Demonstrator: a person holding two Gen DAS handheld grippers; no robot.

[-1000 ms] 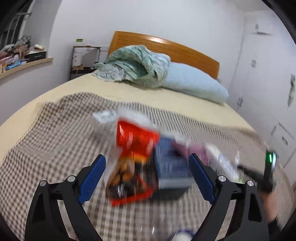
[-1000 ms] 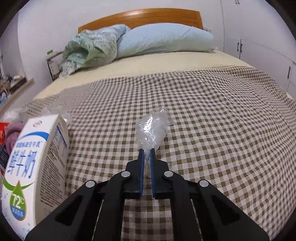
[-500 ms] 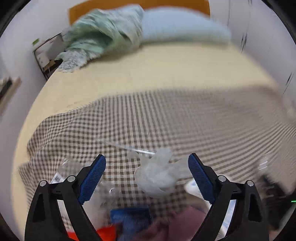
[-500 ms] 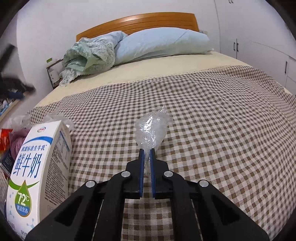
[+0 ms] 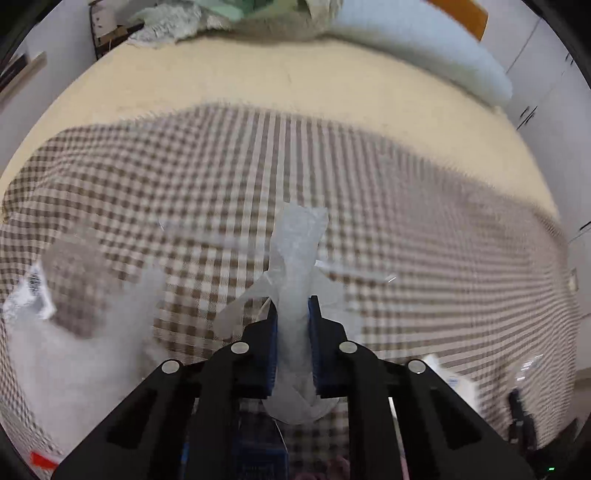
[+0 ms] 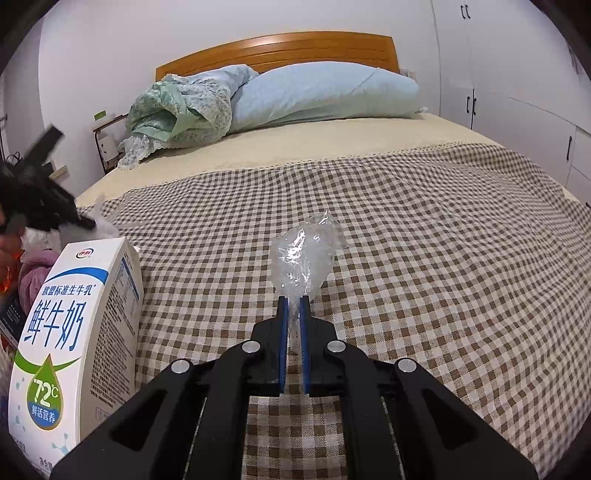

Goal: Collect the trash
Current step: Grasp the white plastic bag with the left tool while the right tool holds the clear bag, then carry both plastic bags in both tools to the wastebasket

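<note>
**Both claws clamped on plastic trash over the checked bed cover**

Left wrist view: a bed with a cream sheet is filling the frame, a brown-and-white checked blanket lying across its near half, blurred. A light blue pillow and a green quilt are sitting at the top edge. The left claw is pointing steeply down at the blanket, its jaws having just been closing, and it is now pinching a crumpled whitish plastic wrapper between the blue pads; the wrapper is sticking out beyond the tips and bulging below them. A clear plastic bag is lying at the left on the blanket, blurred, with a white label at its edge. A dark blue item is showing under the claw at the bottom, too blurred to tell what.

Right wrist view: same bed, wooden headboard against a white wall, white cupboards at the right. The right claw is clenched tight on the neck of a clear plastic scrap, which is standing up above the tips over the checked blanket. A white-and-blue milk carton is standing upright at the left, just beside the claw. Behind it a pink cloth is showing, and the left claw is appearing as a dark shape at the far left edge, white plastic at its tip.
</note>
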